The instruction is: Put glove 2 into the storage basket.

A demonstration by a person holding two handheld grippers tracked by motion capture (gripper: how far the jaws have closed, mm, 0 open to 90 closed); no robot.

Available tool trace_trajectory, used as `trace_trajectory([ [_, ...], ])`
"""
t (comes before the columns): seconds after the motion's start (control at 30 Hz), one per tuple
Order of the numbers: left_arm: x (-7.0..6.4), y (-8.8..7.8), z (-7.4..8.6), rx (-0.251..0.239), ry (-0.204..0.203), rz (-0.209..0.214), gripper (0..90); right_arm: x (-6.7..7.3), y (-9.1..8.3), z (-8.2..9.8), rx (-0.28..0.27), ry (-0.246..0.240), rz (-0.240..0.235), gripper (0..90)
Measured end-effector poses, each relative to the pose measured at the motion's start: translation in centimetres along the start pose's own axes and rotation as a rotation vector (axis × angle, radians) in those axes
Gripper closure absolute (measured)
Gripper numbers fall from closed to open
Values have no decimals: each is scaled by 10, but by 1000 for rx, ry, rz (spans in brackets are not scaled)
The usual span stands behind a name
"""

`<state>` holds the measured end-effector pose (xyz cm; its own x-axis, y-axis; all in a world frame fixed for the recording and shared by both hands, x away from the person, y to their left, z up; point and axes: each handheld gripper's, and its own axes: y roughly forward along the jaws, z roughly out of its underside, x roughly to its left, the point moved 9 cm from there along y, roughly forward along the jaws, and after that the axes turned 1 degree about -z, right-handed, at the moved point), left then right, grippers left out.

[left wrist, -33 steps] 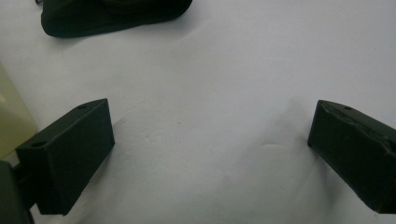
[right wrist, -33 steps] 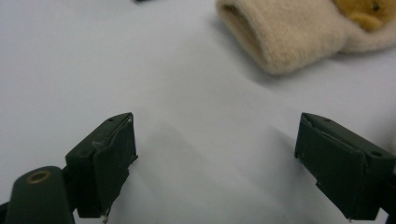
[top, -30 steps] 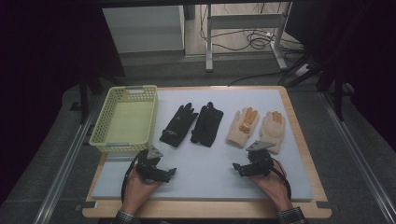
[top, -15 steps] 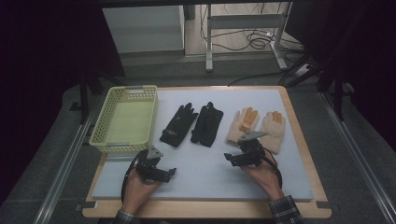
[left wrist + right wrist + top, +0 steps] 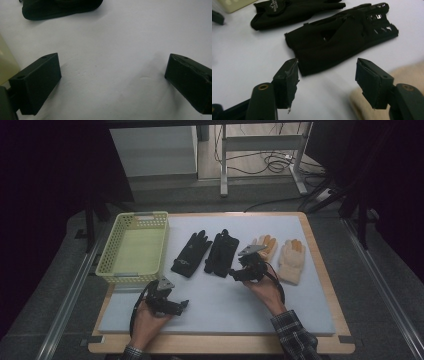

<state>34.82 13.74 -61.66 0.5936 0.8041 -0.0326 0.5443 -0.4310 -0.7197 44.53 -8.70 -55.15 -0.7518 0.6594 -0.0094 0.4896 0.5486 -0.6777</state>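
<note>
The right gripper [image 5: 235, 273] hovers at the cuff of the nearer flat black fabric glove [image 5: 342, 37], its jaws partly parted and just narrowing, nothing between them yet. That glove lies on the white table mat [image 5: 240, 305] beside its black partner [image 5: 191, 254], with two cream knit gloves [image 5: 291, 261] just right of them. The pale yellow perforated plastic basket [image 5: 134, 270] sits empty, so all sorting looks ahead. Since a second ago, this gripper has travelled from near the cream gloves toward the black pair; the left gripper [image 5: 182, 305], jaws wide and empty, rests unmoved.
</note>
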Motion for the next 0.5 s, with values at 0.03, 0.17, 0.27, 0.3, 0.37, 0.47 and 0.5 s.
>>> trace_trajectory([
  [0.03,0,0,0,0,0,-1,5,-1,4,-2,4,-1,3,361],
  [0.17,0,0,0,0,-1,0,5,-7,21,-10,21,10,5,400],
  [0.27,0,0,0,0,0,0,5,-11,34,-16,24,16,-1,418],
  [0.3,0,0,0,0,-1,0,5,-12,38,-18,25,14,1,418],
  [0.37,0,0,0,0,-1,1,5,-15,45,-22,32,20,2,412],
  [0.47,1,0,0,4,3,0,5,-18,56,-30,38,22,13,329],
  [0.5,0,0,0,4,2,0,5,-18,59,-33,38,25,18,308],
])
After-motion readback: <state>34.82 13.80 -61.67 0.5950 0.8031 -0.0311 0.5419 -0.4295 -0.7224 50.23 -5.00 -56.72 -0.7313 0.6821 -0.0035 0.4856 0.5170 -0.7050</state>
